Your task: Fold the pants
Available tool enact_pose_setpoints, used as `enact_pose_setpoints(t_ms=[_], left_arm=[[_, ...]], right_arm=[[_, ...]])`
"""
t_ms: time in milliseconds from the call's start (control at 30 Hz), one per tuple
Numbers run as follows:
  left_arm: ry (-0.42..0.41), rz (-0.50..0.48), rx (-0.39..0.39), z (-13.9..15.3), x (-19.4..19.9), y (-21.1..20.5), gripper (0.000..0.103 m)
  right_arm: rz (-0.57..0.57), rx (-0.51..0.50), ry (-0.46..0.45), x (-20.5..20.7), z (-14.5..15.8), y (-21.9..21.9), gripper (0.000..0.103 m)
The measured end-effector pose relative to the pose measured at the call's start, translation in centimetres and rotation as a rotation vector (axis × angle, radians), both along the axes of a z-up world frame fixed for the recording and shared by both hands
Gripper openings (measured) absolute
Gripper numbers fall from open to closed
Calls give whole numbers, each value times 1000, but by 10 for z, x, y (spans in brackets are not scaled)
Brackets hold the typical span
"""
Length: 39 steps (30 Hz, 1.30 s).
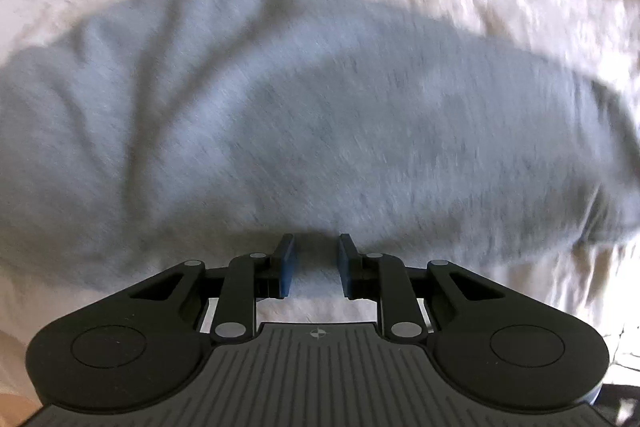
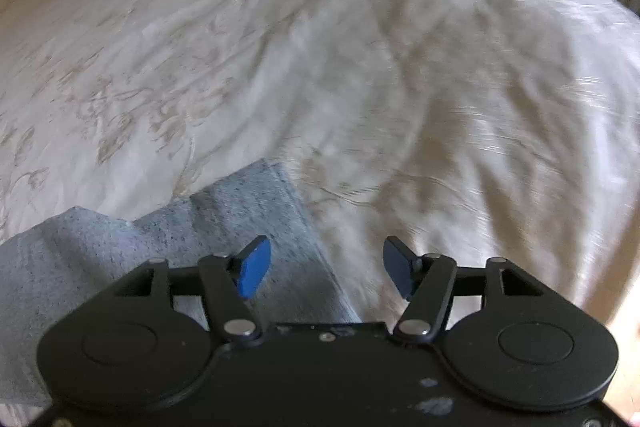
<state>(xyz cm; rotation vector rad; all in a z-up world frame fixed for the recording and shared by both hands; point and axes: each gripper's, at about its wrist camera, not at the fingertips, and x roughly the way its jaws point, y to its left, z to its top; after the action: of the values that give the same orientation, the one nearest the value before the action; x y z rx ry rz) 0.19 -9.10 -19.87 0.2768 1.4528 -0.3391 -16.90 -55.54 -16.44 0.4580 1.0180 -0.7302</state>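
Left gripper (image 1: 315, 265): jaws narrowly apart, nothing between, above grey pants (image 1: 304, 115).
Right gripper (image 2: 327, 267): jaws wide, released, empty.
Surface: white patterned bedspread (image 2: 280, 39).

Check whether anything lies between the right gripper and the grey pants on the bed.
Nothing visible does. The right gripper stands open directly above the edge of the grey pants, with only bare white bedspread around it. No other thing lies on the cloth in either wrist view.
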Motion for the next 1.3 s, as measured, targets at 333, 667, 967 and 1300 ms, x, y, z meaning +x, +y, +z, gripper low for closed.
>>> enact_pose_setpoints(t_ms=[333, 667, 967, 1300], left_arm=[[17, 45, 59, -17, -4, -12, 22], [-1, 58, 57, -14, -11, -23, 22], [35, 52, 4, -15, -6, -2, 22], [143, -28, -60, -20, 18, 17, 23]], right_arm=[[124, 111, 29, 40, -40, -31, 55], [96, -18, 137, 44, -21, -27, 1], [158, -208, -11, 74, 18, 7, 42], [725, 133, -214, 213, 14, 130, 50]])
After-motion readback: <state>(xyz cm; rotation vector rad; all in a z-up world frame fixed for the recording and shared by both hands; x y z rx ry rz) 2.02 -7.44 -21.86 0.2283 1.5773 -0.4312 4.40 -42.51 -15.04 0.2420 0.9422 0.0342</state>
